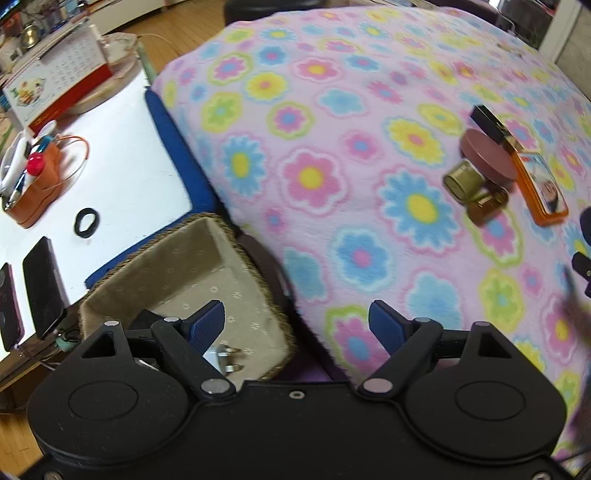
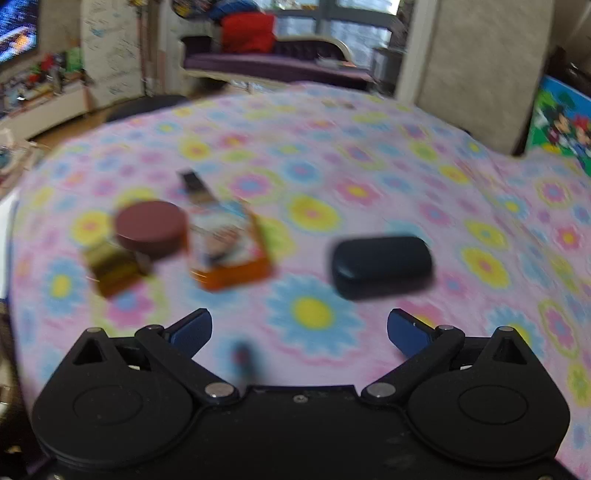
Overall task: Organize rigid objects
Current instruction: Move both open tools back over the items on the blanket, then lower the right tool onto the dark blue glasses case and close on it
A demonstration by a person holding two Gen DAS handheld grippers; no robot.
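The dark case [image 2: 382, 266] is lying crosswise on the floral blanket [image 2: 369, 177]; both grippers [image 1: 297, 326] [image 2: 299, 332] are being held wide open, empty

A white desk [image 1: 122, 155] stands beside the bed, which is draped in a pink fleece blanket printed with bright flowers [image 1: 332, 166]. On the desk sit an orange pen holder stuffed with pens [image 1: 35, 184], a black hair tie [image 1: 86, 221], two dark phones [image 1: 42, 286] lying side by side, and a desk calendar [image 1: 62, 74] — all well apart. From the right wrist view, a red cushion [image 2: 247, 31] rests on a purple sofa [image 2: 273, 62] — blurred.
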